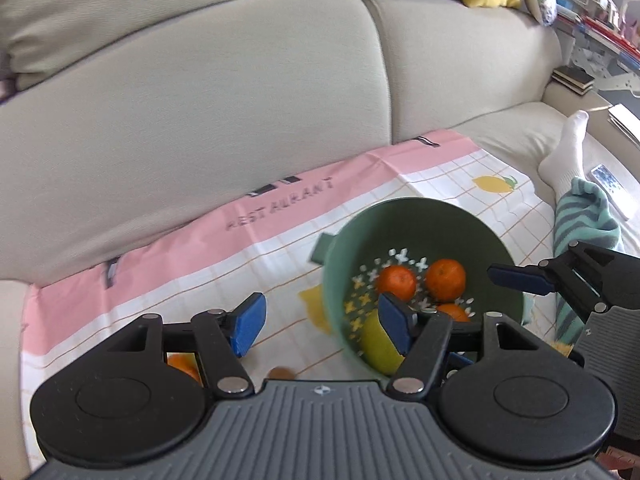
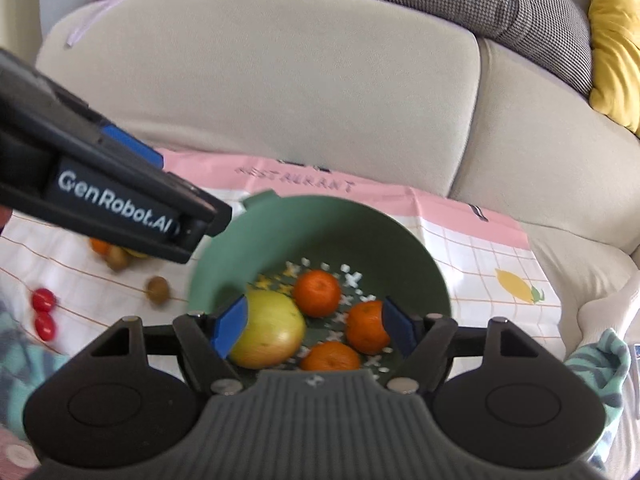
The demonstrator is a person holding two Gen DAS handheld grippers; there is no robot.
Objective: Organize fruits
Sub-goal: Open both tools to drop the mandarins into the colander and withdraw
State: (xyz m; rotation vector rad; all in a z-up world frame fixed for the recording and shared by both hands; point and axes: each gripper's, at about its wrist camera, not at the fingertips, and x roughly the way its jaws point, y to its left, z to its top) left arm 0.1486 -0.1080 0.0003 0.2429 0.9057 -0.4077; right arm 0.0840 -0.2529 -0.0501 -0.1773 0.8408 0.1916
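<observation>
A green colander bowl [image 2: 320, 224] stands on the fruit-print cloth [image 2: 480, 256]. It holds a yellow-green apple [image 2: 272, 332] and three oranges [image 2: 318, 292]. My right gripper [image 2: 314, 328] is open above the bowl, with nothing between its pads. My left gripper [image 1: 324, 326] is open and empty at the bowl's [image 1: 460, 224] left rim; the apple [image 1: 376, 344] and oranges [image 1: 444, 278] show there too. On the cloth left of the bowl lie a kiwi [image 2: 157, 289], another kiwi [image 2: 117, 258], an orange [image 2: 99, 245] and two red tomatoes [image 2: 43, 314].
The cloth [image 1: 200, 256] lies on a beige sofa seat, with the backrest [image 1: 200, 112] close behind. A striped teal cloth [image 1: 580, 216] and a person's white sock [image 1: 564, 152] are at the right. An orange [image 1: 182, 366] shows under my left gripper. Cushions sit on top of the backrest.
</observation>
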